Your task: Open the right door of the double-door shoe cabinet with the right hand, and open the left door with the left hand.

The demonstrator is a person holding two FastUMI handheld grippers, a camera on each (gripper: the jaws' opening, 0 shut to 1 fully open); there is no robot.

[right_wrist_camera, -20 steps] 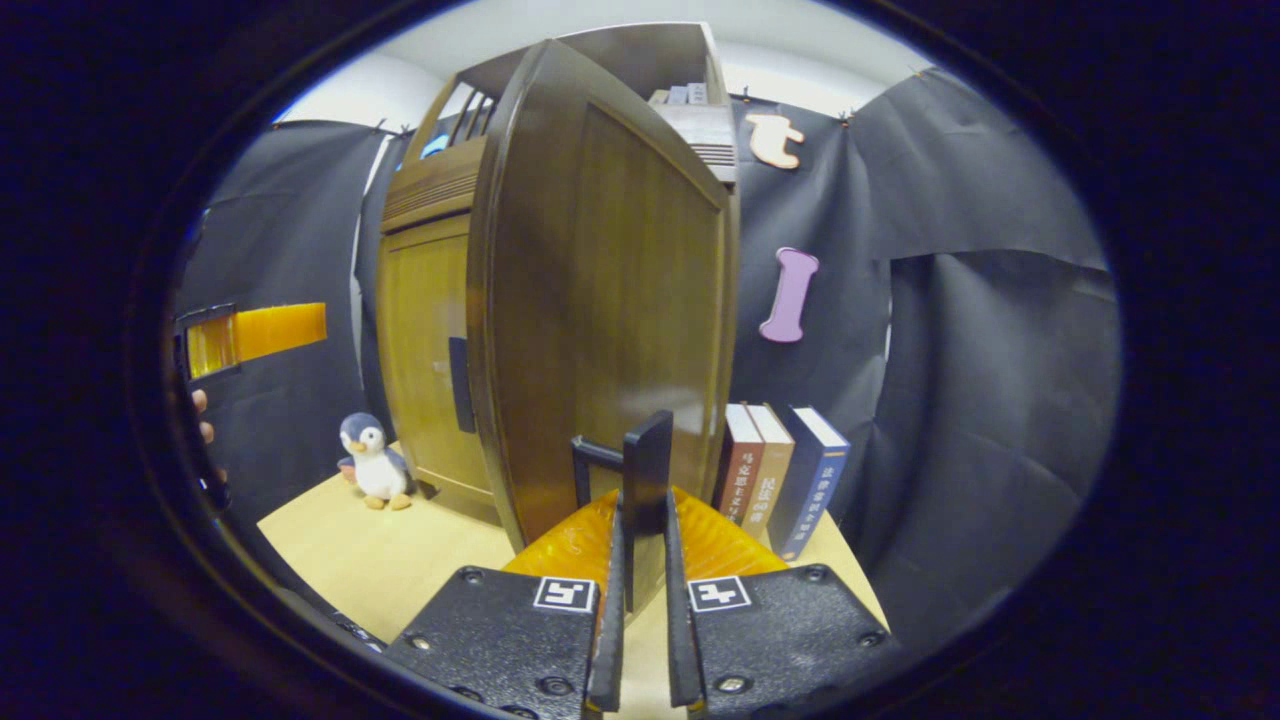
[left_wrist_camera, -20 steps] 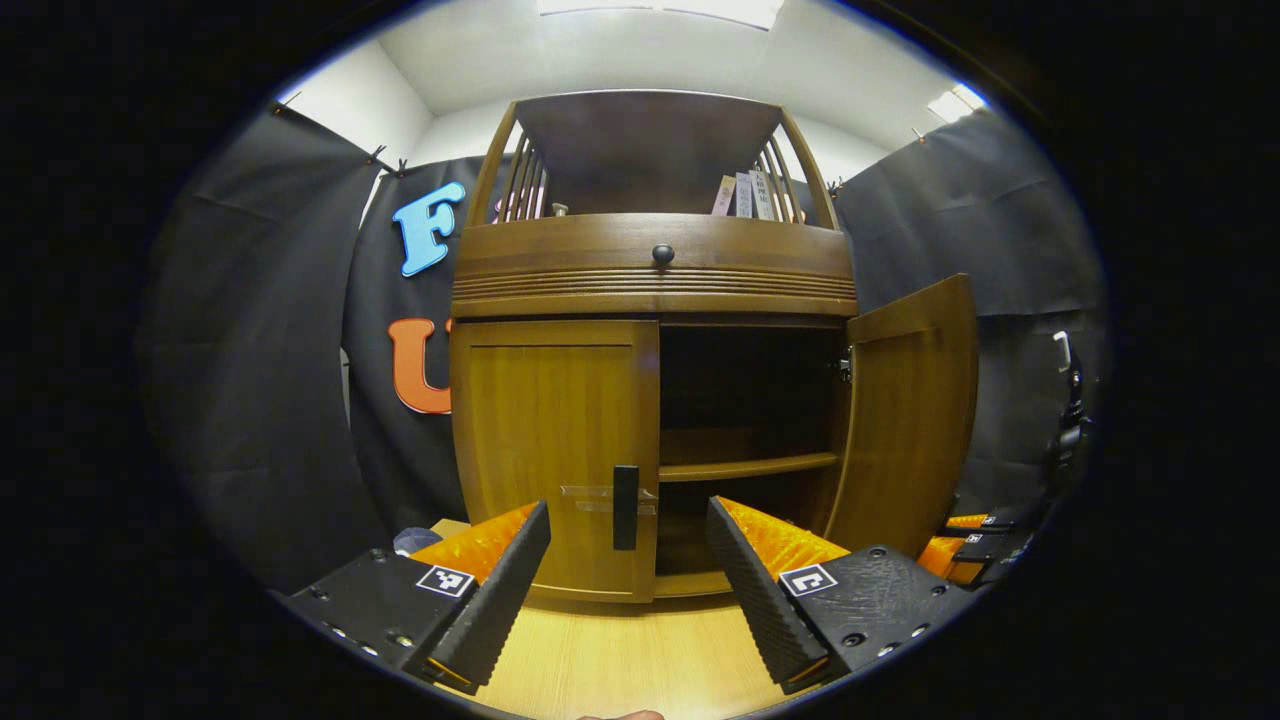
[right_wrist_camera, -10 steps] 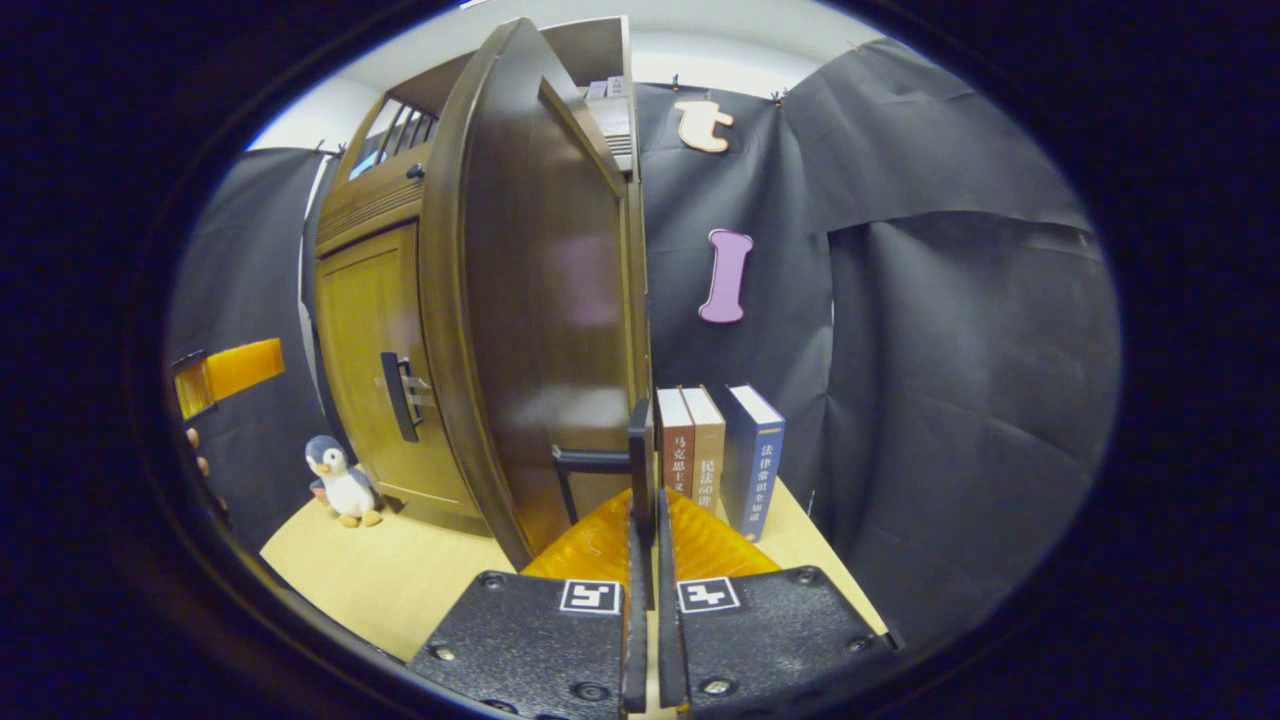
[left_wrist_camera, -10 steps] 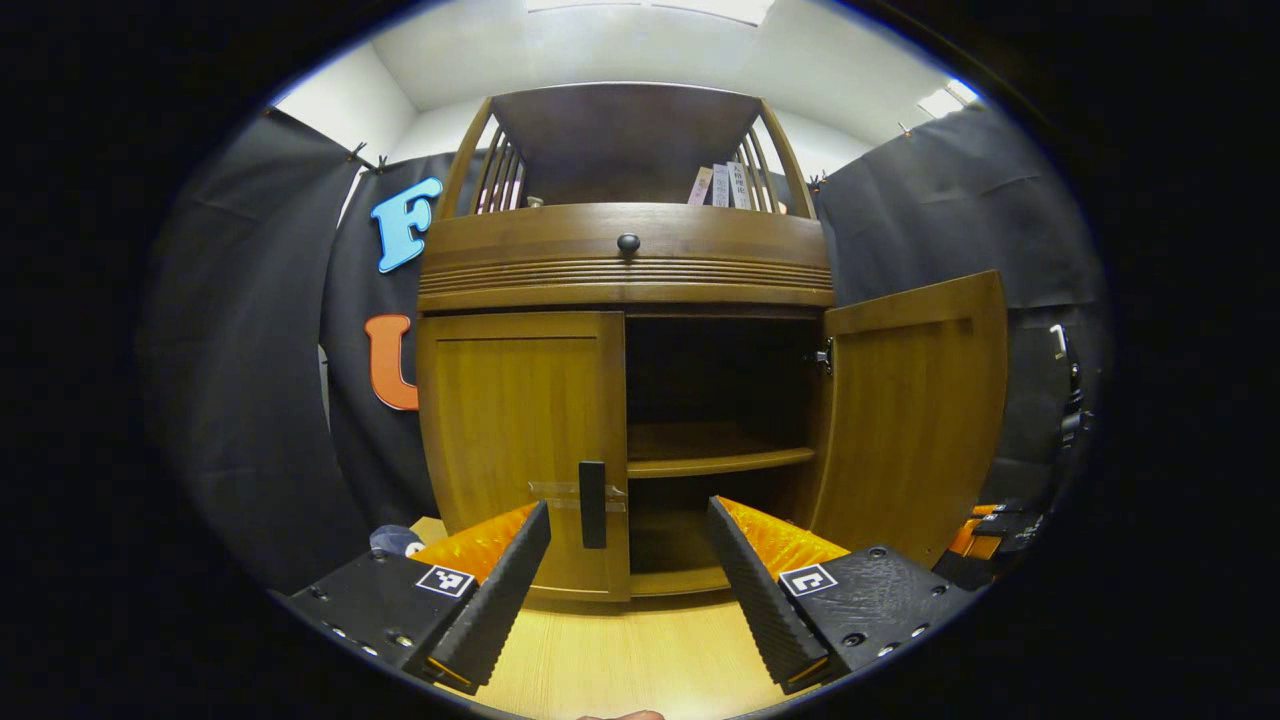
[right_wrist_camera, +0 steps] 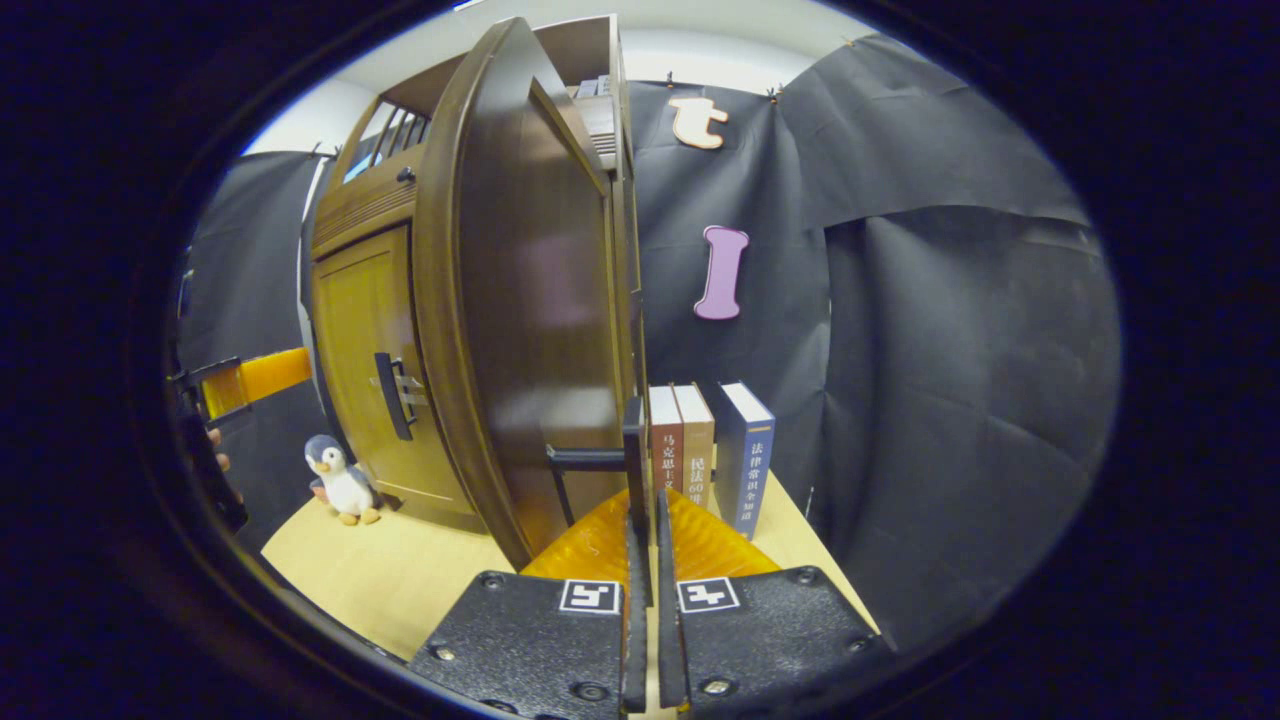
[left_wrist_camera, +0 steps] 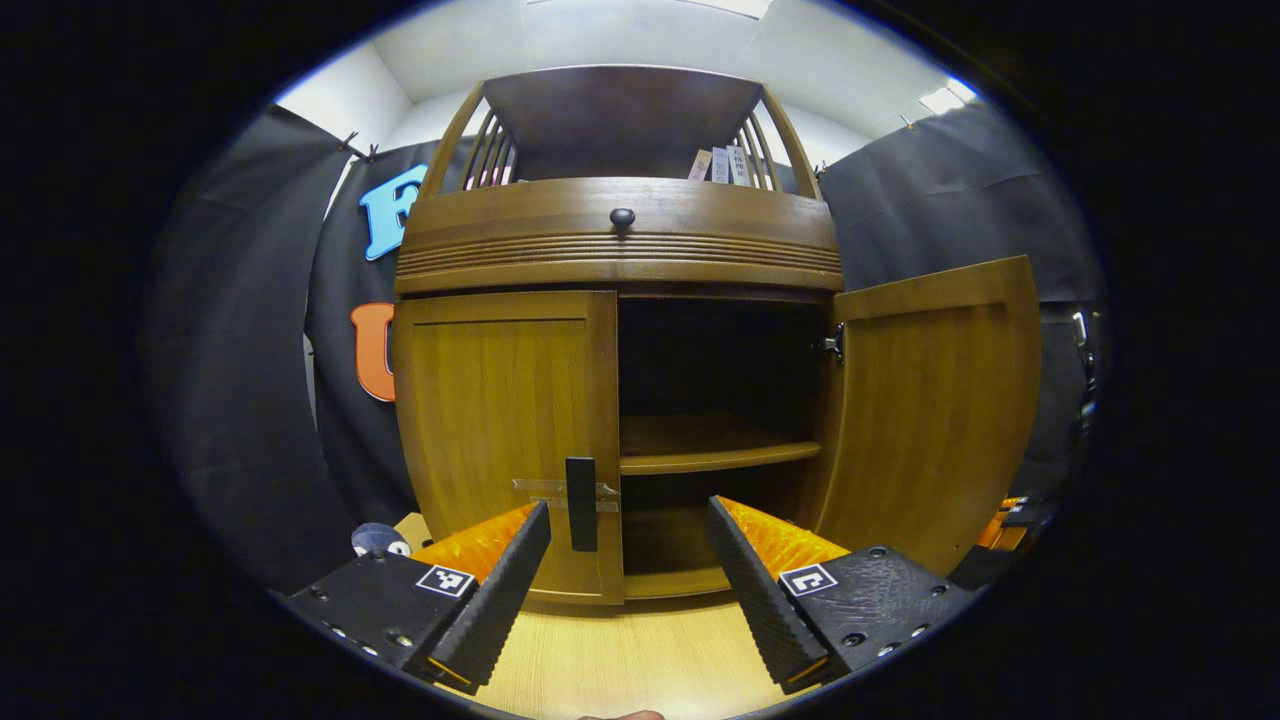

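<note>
The wooden shoe cabinet (left_wrist_camera: 620,240) faces me in the left gripper view. Its right door (left_wrist_camera: 930,410) stands swung wide, showing a dark inside with a shelf (left_wrist_camera: 715,455). The left door (left_wrist_camera: 500,430) is closed, its dark bar handle (left_wrist_camera: 581,490) just ahead. My left gripper (left_wrist_camera: 628,530) is open, short of that handle, touching nothing. In the right gripper view the right door (right_wrist_camera: 530,300) stands edge-on. My right gripper (right_wrist_camera: 645,500) is shut on the right door's dark handle (right_wrist_camera: 632,450). The left gripper (right_wrist_camera: 235,380) shows far off at the left edge.
A toy penguin (right_wrist_camera: 340,480) stands on the light wooden table (right_wrist_camera: 400,570) left of the cabinet. Three books (right_wrist_camera: 705,450) stand upright against the black cloth, just beyond the open door's edge. A drawer with a round knob (left_wrist_camera: 622,216) sits above the doors.
The right door swung further open, pulled by my right gripper. My left gripper drew closer to the cabinet and shifted right, so the left door handle now sits left of centre.
</note>
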